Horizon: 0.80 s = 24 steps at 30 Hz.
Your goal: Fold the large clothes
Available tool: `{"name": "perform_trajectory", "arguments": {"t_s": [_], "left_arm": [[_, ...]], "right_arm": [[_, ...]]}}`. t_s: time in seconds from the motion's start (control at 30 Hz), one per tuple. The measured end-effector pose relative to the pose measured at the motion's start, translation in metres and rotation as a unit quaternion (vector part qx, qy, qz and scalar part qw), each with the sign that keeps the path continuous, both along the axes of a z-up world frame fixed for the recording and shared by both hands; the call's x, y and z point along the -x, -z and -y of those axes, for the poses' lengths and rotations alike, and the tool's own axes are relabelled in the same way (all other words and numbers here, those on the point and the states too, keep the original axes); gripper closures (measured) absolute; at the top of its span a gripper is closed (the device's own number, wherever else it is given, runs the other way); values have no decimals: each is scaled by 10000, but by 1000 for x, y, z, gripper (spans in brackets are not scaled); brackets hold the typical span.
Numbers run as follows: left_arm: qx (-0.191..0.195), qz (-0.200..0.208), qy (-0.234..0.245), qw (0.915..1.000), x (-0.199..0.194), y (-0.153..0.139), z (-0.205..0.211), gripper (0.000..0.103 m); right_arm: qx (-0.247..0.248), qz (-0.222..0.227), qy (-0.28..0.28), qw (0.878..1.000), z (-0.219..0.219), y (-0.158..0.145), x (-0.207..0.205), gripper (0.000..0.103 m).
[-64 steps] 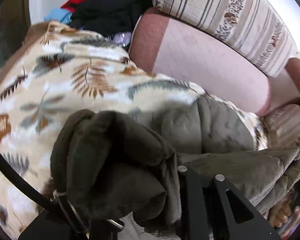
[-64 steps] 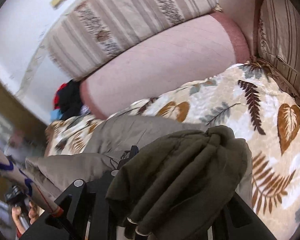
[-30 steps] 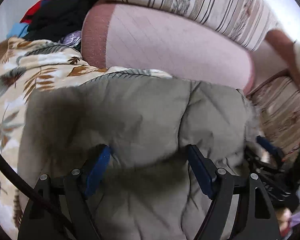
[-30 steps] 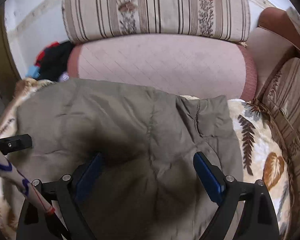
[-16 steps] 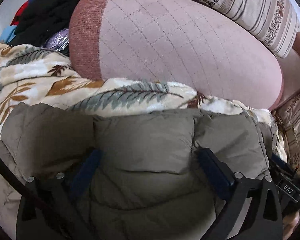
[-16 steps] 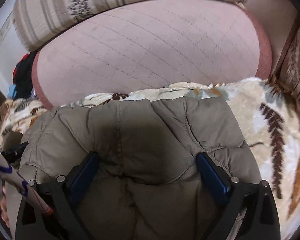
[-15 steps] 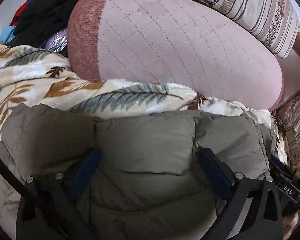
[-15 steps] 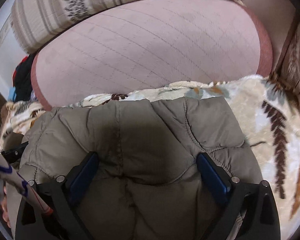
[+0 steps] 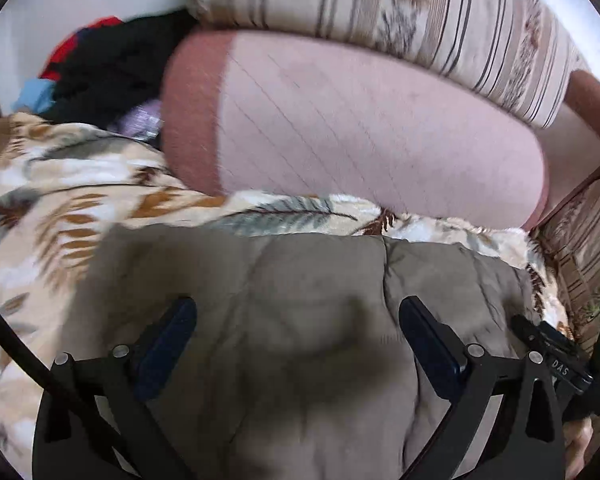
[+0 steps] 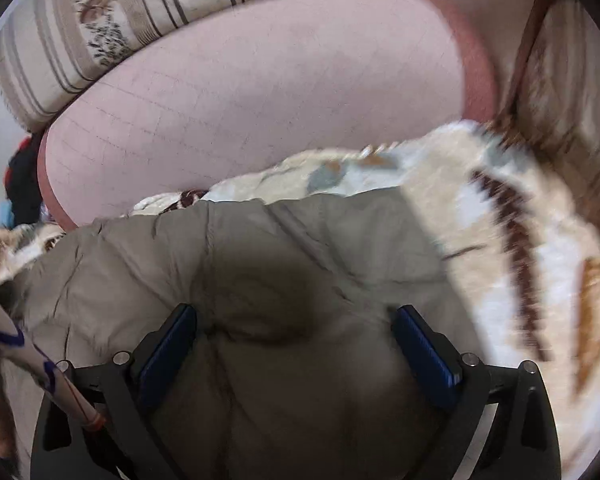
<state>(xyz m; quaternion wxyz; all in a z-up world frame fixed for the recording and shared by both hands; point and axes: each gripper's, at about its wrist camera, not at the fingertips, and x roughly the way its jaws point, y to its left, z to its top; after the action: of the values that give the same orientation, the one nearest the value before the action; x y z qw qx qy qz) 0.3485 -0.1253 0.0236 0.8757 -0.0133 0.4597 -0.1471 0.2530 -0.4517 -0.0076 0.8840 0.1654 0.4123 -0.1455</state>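
An olive-green padded jacket (image 9: 300, 292) lies folded on a leaf-print blanket (image 9: 59, 200) on the sofa seat. It also shows in the right wrist view (image 10: 279, 248). My left gripper (image 9: 297, 320) is open, its blue-padded jaws spread wide just above the jacket's near part. My right gripper (image 10: 293, 320) is open too, jaws spread above the jacket. Neither holds anything. The other gripper's black body (image 9: 556, 364) shows at the right edge of the left wrist view.
A pink sofa back cushion (image 9: 360, 128) rises behind the jacket, with a striped cushion (image 9: 420, 12) on top. A pile of black, red and blue clothes (image 9: 99, 68) lies at the far left. A striped armrest (image 10: 568, 80) bounds the right side.
Both grippers held bunched jacket fabric two seconds ago, then let go and opened. Since half a second ago both have pulled back slightly from the laid-down jacket.
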Motion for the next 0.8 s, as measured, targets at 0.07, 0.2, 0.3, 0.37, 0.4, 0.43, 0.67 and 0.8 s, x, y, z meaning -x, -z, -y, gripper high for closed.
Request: {"name": "perform_trajectory", "arguments": {"t_s": [0.07,0.2,0.3,0.37,0.4,0.43,0.67,0.8], "left_arm": [[129,-21,-105,9999,19,-10,-22,2],[203,-131,-552,9982,52,-10,-77,2],[242,-471,-980,9938,73,9,-122,2],[195,-643,-1216,9903,84,21,-145,2],[237,-695,-1287,9890,90,25,-156,2],[352,-747,-1381,9870,98,27,-170,2],[422,-534,-1537,9858,176,1,-199,2],[-45,-413,-1570,9867,210,-2,-196,2]], "right_arm": [[46,124,-59,9999,-4,-13,32,2],[174,70,-182,9997,-8,-12,102,2],[313,-242,-197,9990,-6,8,144,2],[221,-375,-138,9990,2,21,168,2],[5,-334,-58,9994,7,26,185,2],[-141,-339,28,9993,11,28,196,2],[-424,-130,145,9989,-7,19,270,2],[-379,-85,-103,9992,-40,17,299,2]]}}
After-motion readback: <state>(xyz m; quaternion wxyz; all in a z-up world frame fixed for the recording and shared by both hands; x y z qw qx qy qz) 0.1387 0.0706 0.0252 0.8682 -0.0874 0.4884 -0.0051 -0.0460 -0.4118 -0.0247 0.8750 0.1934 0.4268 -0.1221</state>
